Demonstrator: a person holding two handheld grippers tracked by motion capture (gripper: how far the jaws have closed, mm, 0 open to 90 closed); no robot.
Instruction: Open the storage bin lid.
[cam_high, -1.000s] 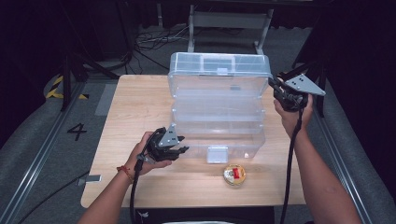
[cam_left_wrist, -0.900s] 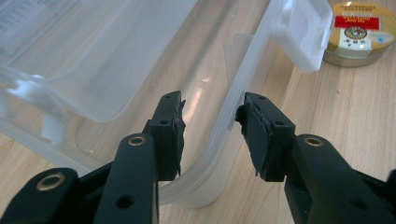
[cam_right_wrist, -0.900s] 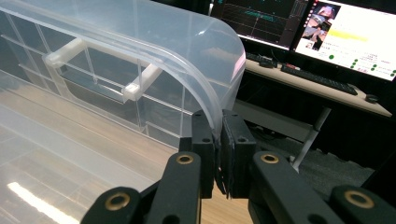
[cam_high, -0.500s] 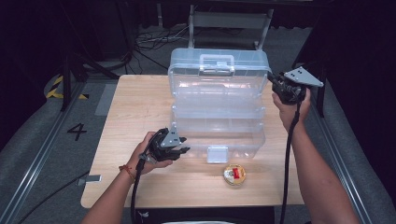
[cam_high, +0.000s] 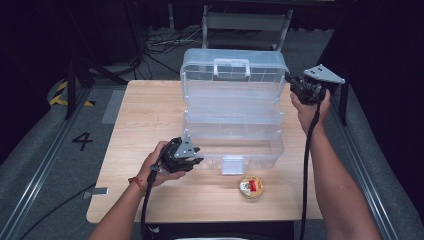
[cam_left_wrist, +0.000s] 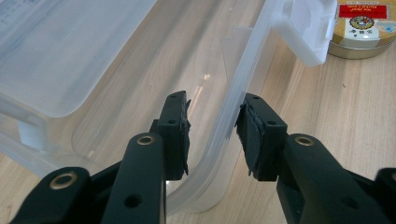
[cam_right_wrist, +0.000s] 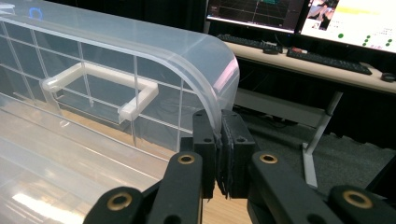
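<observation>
A clear plastic toolbox stands open on the wooden table (cam_high: 150, 115), its lid (cam_high: 232, 82) raised almost upright behind the base (cam_high: 260, 159). My right gripper (cam_high: 290, 81) (cam_right_wrist: 219, 128) is shut on the lid's right corner edge (cam_right_wrist: 212, 70), with the white handle (cam_right_wrist: 100, 79) off to its left. At the base's front left corner, my left gripper (cam_high: 196, 161) (cam_left_wrist: 215, 121) straddles the front wall (cam_left_wrist: 224, 126). Its jaws have just been closing, and a gap still shows beside the left pad (cam_left_wrist: 176, 130).
A small round tin (cam_high: 250, 186) (cam_left_wrist: 364, 28) with a red label lies near the table's front edge, right of the box's white latch (cam_high: 232, 165) (cam_left_wrist: 306, 25). A metal chair frame (cam_high: 245, 22) stands behind the table. Bare wood lies left of the box.
My right gripper has moved left and a little up with the lid's corner in it. The lid has swung up, so its handle now faces the camera. The left hand has stayed put.
</observation>
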